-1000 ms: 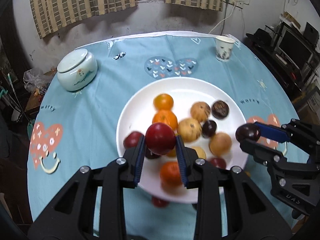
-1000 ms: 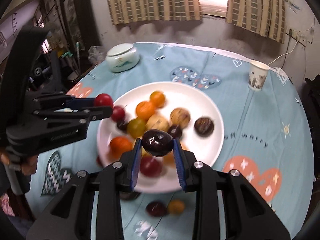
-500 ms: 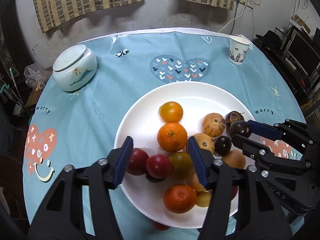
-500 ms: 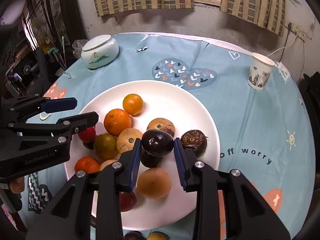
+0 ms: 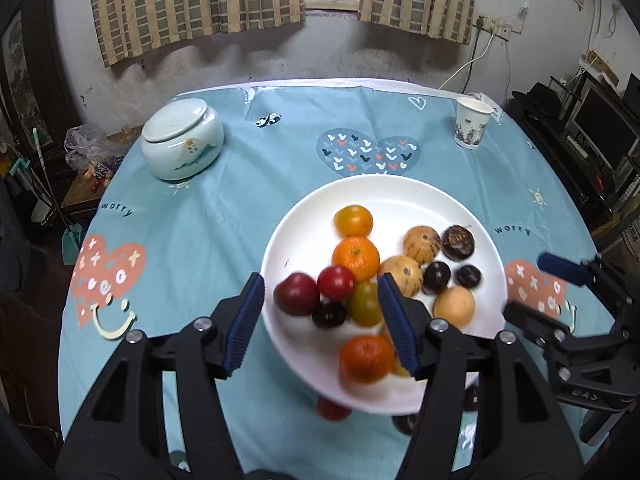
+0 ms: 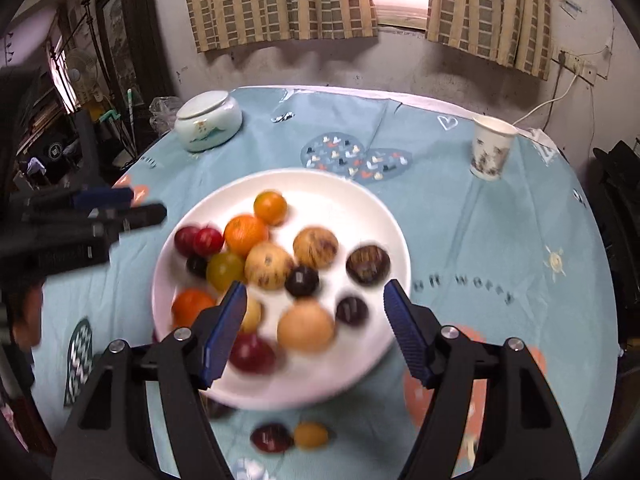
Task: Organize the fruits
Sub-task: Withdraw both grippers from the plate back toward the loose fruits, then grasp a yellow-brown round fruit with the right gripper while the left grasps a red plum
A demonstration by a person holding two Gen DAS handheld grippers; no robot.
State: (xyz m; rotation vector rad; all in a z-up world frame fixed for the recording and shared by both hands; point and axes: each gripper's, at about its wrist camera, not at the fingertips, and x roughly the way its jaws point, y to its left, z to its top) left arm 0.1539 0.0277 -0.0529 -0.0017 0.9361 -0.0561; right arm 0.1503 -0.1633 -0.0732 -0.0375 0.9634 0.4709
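Note:
A white plate (image 5: 400,192) (image 6: 360,208) holds several fruits: oranges (image 5: 355,258), red plums (image 5: 335,282), dark passion fruits (image 5: 458,242) and tan round fruits (image 5: 454,306). My left gripper (image 5: 322,322) is open and empty above the plate's near left part. My right gripper (image 6: 314,330) is open and empty above the plate's near edge; it also shows in the left wrist view (image 5: 532,288). A dark fruit (image 6: 351,311) lies on the plate between the right gripper's fingers. Loose fruits (image 6: 272,438) (image 6: 310,435) lie on the cloth in front of the plate.
A lidded pale ceramic jar (image 5: 182,138) stands at the back left of the blue tablecloth (image 5: 200,220). A paper cup (image 5: 472,122) stands at the back right. Clutter and furniture surround the round table.
The left gripper opened and let the red plum onto the plate, then drew back. The right gripper opened and let go of the dark fruit, which now lies on the plate.

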